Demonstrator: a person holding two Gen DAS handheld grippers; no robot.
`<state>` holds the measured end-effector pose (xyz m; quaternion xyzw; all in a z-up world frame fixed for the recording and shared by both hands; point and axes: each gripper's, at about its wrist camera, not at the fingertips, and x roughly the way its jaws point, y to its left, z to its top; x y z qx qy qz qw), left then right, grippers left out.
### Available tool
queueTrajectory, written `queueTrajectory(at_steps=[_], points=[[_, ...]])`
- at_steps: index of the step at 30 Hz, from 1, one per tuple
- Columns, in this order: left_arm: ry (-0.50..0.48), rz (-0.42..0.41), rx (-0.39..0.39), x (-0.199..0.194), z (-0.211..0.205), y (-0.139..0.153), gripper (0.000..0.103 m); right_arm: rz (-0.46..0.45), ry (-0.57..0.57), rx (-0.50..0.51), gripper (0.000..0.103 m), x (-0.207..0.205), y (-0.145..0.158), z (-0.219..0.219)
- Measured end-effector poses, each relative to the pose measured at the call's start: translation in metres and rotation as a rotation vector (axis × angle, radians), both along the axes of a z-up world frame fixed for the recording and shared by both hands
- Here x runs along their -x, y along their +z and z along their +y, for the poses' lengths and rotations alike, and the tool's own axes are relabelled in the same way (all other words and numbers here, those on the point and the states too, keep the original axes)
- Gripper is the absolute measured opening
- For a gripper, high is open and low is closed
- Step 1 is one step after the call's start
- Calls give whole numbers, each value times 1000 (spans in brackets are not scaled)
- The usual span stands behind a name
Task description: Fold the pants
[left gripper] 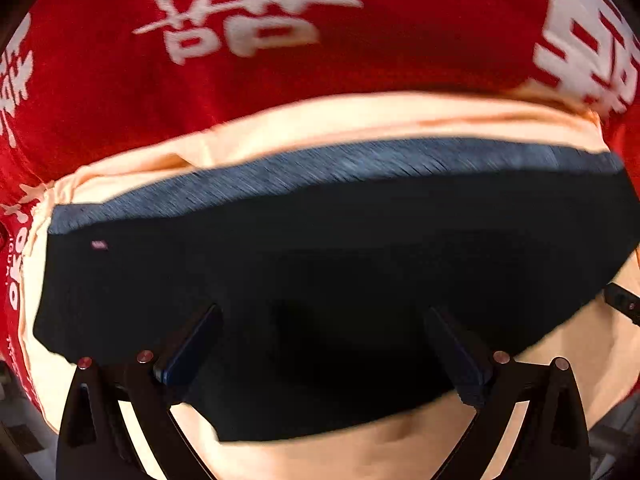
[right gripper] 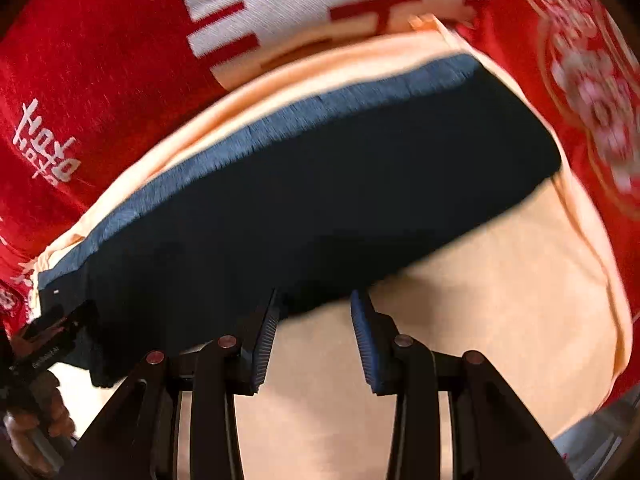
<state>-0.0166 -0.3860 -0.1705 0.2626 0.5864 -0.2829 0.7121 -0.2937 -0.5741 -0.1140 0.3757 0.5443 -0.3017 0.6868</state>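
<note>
The dark pants [left gripper: 320,264] lie folded into a wide band, with a blue-grey waistband strip [left gripper: 304,176] along the far edge. In the left wrist view my left gripper [left gripper: 324,346] hangs over their near part, jaws wide apart and nothing pinched. In the right wrist view the pants [right gripper: 320,184] run slantwise. My right gripper [right gripper: 316,340] is at their near edge, open, and only peach cloth shows between its blue pads [right gripper: 366,344]. The left gripper [right gripper: 52,340], held by a hand, appears at the pants' left end.
A peach cloth [left gripper: 400,116] lies under the pants, and the same peach cloth [right gripper: 500,300] spreads out to the near right. Beneath it is a red cover with white characters [left gripper: 248,12], which also fills the far side of the red cover [right gripper: 100,80].
</note>
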Motion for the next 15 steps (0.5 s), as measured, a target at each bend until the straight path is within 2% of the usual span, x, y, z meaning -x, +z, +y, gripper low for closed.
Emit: queueTrajectory(at_steps=[3, 5, 9, 15], points=[[-11, 20, -7, 16, 10, -7, 102, -10, -35, -50, 41, 25, -4, -6], [-8, 29, -14, 28, 3, -8, 102, -9, -45, -62, 41, 25, -10, 1], [-6, 39, -11, 45, -11, -7, 102, -7, -55, -76, 47, 33, -20, 3], [-45, 40, -14, 78, -40, -1, 102, -46, -84, -91, 48, 55, -22, -7]])
